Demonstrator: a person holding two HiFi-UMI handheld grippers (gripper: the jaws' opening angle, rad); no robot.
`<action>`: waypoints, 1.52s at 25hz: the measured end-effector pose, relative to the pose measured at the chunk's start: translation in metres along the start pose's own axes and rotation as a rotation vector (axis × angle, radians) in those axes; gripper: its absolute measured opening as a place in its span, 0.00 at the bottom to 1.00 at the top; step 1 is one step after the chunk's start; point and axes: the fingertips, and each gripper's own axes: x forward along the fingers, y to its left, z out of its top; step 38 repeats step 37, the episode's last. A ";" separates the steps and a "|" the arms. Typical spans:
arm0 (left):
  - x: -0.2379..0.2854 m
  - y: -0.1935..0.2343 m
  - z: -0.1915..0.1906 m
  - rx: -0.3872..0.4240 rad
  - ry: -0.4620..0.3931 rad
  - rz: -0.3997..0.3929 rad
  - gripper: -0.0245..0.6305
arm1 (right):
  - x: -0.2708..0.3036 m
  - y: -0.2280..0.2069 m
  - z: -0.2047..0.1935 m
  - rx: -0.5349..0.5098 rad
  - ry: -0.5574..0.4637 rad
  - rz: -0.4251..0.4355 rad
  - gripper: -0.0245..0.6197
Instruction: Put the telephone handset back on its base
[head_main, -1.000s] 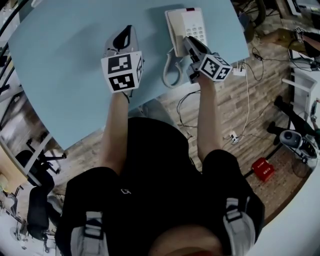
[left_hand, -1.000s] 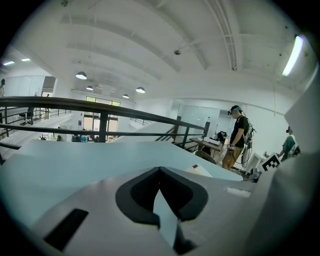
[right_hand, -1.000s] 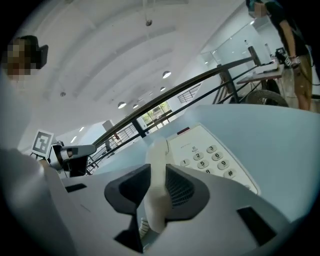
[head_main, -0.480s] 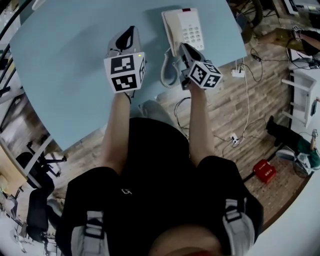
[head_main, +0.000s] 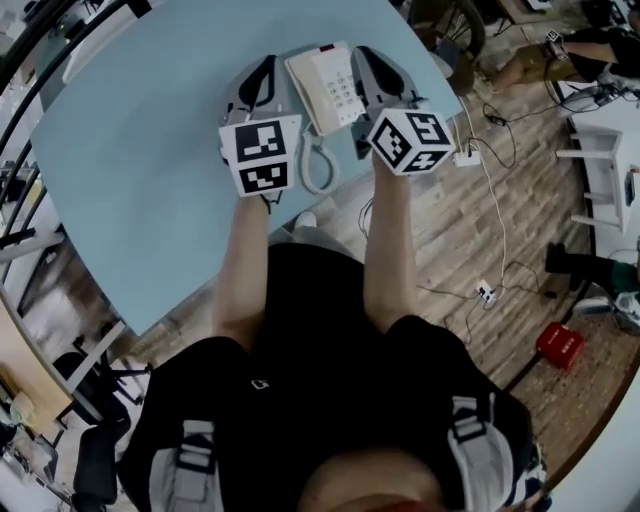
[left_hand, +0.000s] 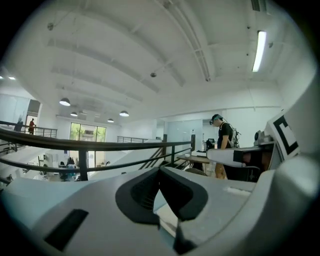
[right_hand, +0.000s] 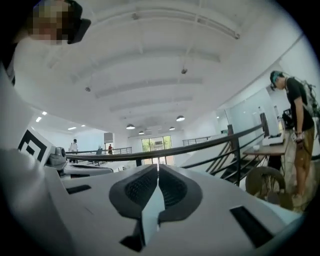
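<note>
Wood-plank floor (head_main: 470, 250) shows under the person; the pale blue table (head_main: 140, 170) stands ahead. Left gripper (head_main: 263, 66) and right gripper (head_main: 368, 58) flank the telephone base (head_main: 345, 95), both clenched and holding nothing. The coiled cord (head_main: 318, 172) loops at the near edge. The handset (head_main: 302, 88) appears seated on the base's left side. Judged light, rigid, smooth plastic: grasp across the narrow middle and expect cord drag.

A blue table (head_main: 130, 180) lies under the fingers (head_main: 262, 75). To the right of them, a wooden floor (head_main: 560, 250) holds white wires (head_main: 497, 215) and a red box (head_main: 560, 345). Far out past the fingers, a black rail (left_hand: 80, 145) runs across. A person (left_hand: 225, 135) stands by a desk (left_hand: 200, 157) under a long lamp (left_hand: 259, 50).
</note>
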 end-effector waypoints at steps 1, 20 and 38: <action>-0.001 -0.007 0.011 0.008 -0.025 -0.008 0.04 | -0.007 0.001 0.016 -0.044 -0.025 -0.011 0.04; -0.024 -0.058 0.087 0.092 -0.200 -0.051 0.04 | -0.071 -0.027 0.072 -0.186 -0.103 -0.177 0.03; -0.019 -0.056 0.081 0.095 -0.178 -0.033 0.04 | -0.060 -0.028 0.058 -0.187 -0.078 -0.122 0.03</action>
